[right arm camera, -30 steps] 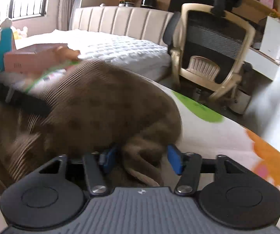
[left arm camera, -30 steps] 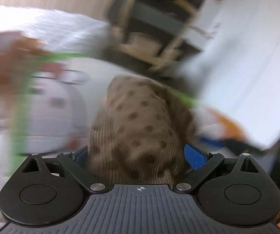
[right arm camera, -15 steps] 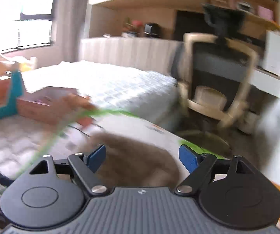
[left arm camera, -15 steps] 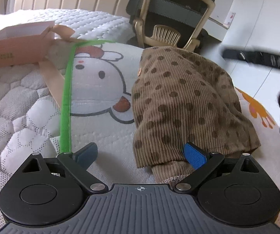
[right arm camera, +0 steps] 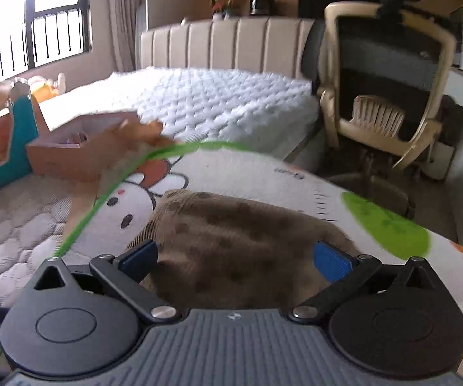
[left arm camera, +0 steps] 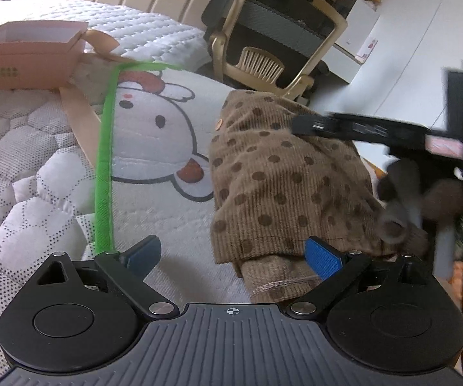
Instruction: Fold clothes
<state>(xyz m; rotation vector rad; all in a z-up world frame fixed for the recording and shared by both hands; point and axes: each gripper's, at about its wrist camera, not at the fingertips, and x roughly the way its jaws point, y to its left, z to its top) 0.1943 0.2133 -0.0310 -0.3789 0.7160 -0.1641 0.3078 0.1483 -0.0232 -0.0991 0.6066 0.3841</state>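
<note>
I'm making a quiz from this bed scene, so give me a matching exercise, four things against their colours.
Things:
1. folded spotted garment
2. open box
3. mat's edge trim
4. left gripper pads

Colours:
A. blue
B. pink
C. brown
D. green

Pairs: 1-C, 2-B, 3-D, 4-A
</note>
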